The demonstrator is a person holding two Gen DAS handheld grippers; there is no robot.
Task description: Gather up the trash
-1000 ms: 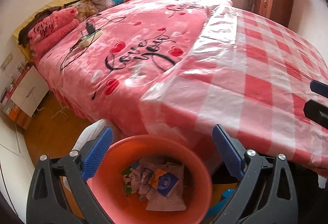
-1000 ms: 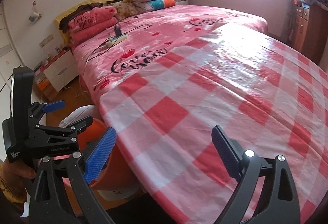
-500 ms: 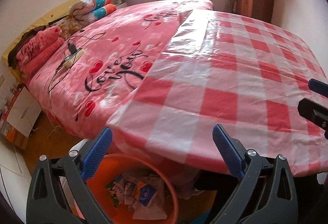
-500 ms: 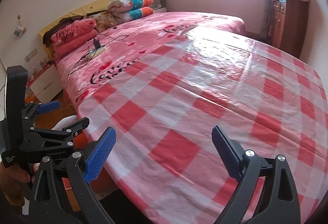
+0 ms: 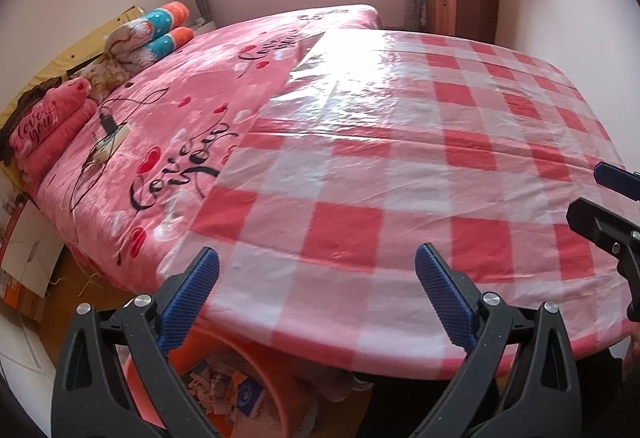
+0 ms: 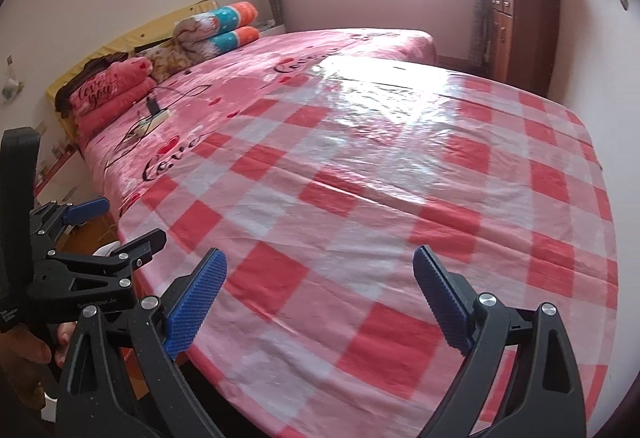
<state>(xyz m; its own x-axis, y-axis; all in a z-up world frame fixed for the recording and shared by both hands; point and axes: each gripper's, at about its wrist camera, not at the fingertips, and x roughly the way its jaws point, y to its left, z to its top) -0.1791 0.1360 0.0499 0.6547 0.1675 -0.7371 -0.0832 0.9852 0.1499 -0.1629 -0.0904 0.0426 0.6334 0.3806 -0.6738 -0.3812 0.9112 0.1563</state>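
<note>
Orange bin [image 5: 256, 362], holding paper trash [image 5: 228, 390], stood below the checked table [image 5: 400, 197] edge. Left gripper [image 5: 316, 298] and right gripper [image 6: 320, 294]: fingers spread, empty.

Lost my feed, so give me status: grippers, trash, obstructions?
Left gripper open, empty. Right gripper open, empty. Trash in orange bin below table edge. Checkered tablecloth bare, nothing blocking.
</note>
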